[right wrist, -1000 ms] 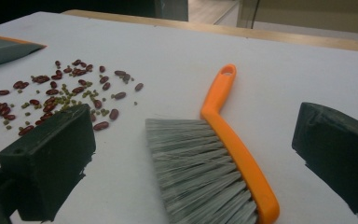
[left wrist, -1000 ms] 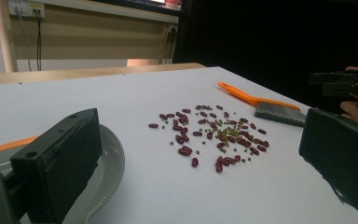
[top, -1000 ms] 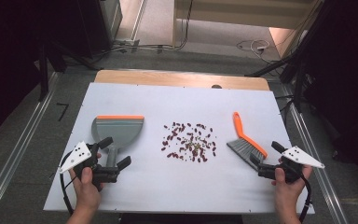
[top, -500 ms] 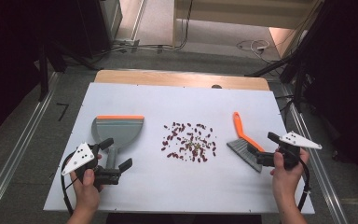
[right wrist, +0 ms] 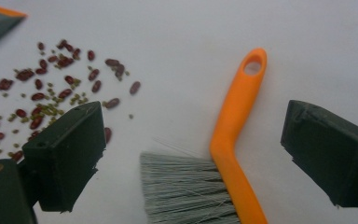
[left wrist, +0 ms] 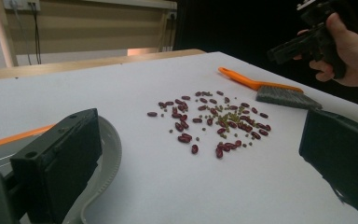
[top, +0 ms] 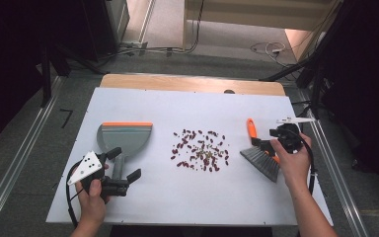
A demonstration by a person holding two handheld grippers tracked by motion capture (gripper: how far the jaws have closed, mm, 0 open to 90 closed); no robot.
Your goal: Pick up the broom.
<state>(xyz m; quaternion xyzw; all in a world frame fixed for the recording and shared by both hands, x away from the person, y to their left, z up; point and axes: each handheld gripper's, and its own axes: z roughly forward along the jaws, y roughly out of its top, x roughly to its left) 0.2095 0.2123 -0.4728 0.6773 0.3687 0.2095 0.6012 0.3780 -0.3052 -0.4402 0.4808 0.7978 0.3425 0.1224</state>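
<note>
A grey dustpan [top: 126, 138] with an orange lip lies left of a scatter of red and green beans [top: 200, 150]. My left gripper [top: 124, 165] stands open at the dustpan's handle; the handle [left wrist: 106, 156] runs beside one jaw, untouched. A brush with grey bristles [top: 262, 161] and an orange handle [right wrist: 237, 116] lies right of the beans [right wrist: 51, 93]. My right gripper [right wrist: 193, 140] hovers over it. Its jaws have just been closing a little but remain wide apart, with the orange handle between them and not pressed.
The white table top [top: 187, 106] has bare room behind and in front of the beans. A wooden strip [top: 192, 83] runs along its far edge. Metal rails [top: 27, 158] flank the table on the floor, and cables [top: 266, 48] lie beyond it.
My right hand has moved from the table's front right corner away from the person, over the brush handle. The left gripper, dustpan, brush and beans lie as before.
</note>
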